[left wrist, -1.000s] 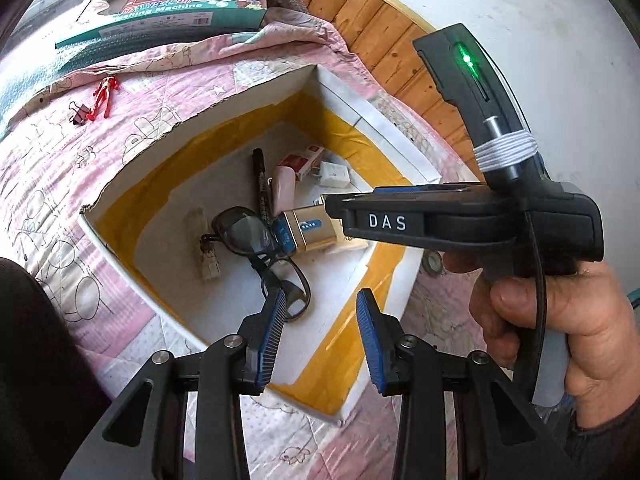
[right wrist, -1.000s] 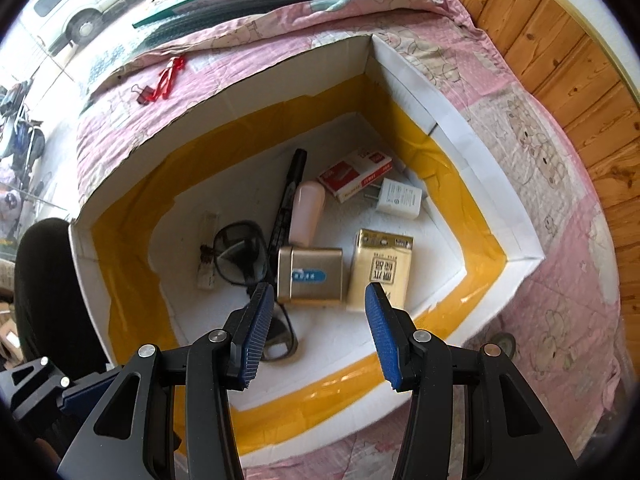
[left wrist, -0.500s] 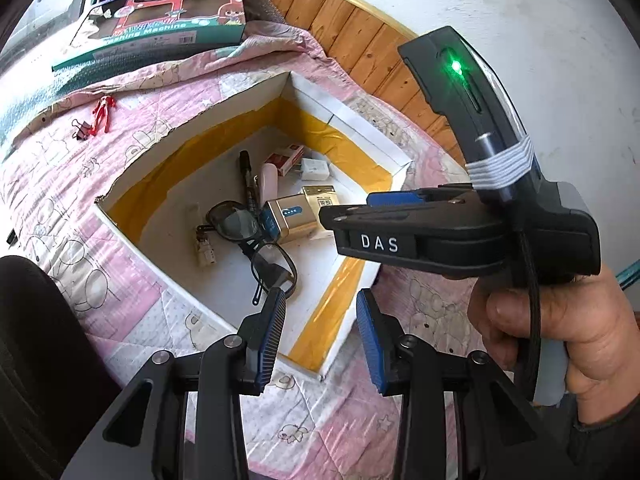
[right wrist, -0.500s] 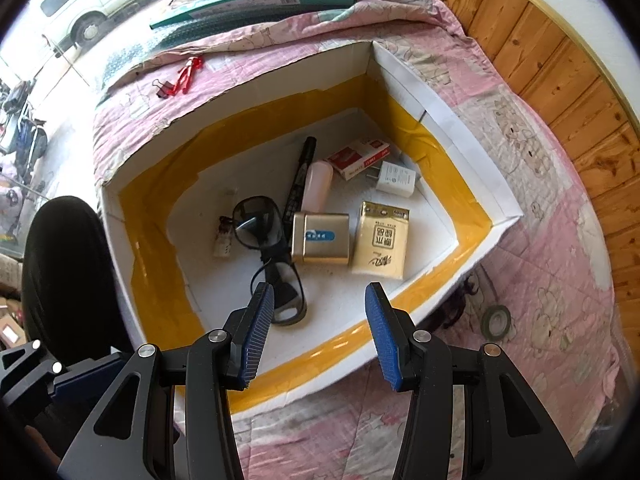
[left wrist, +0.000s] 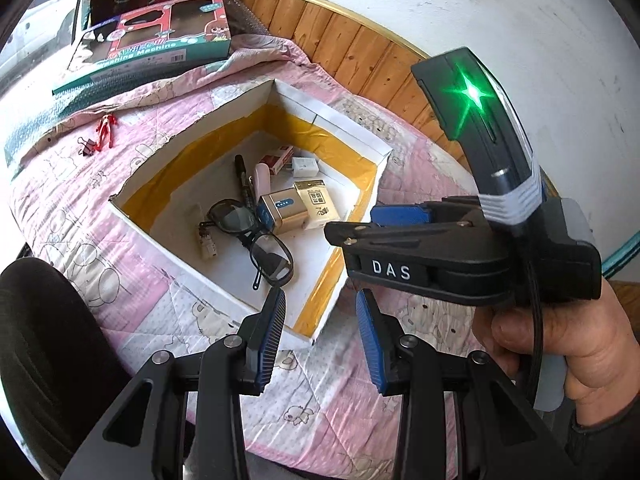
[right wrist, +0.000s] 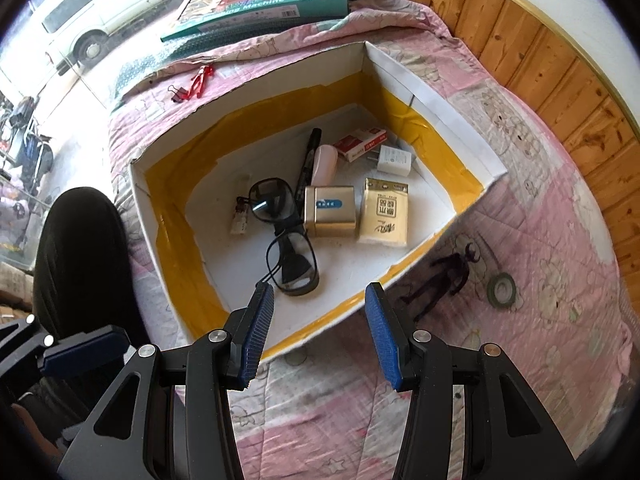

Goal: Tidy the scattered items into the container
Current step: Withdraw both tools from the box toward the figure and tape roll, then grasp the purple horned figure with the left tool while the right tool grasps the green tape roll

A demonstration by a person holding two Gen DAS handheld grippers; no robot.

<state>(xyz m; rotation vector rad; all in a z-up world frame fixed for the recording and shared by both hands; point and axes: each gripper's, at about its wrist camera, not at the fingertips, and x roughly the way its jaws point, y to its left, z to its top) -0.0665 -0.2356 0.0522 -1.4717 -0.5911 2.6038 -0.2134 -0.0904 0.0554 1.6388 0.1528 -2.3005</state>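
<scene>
Showing only rightward a tape roll (right wrist: 501,289) beside the box (right wrist: 440,104), both jaws wide

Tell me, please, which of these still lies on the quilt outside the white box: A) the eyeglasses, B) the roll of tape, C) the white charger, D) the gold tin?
B: the roll of tape rests on the pink quilt right of the box; the rest lie inside.

The left black two-finger gripper with blue ribbed pads (left wrist: 322,336) is held with its jaws apart and nothing between them. The right black gripper with matching blue pads (right wrist: 320,332) is likewise spread wide and empty, and its handle is gripped by a bare hand (left wrist: 560,344) seen in the left wrist view.
</scene>
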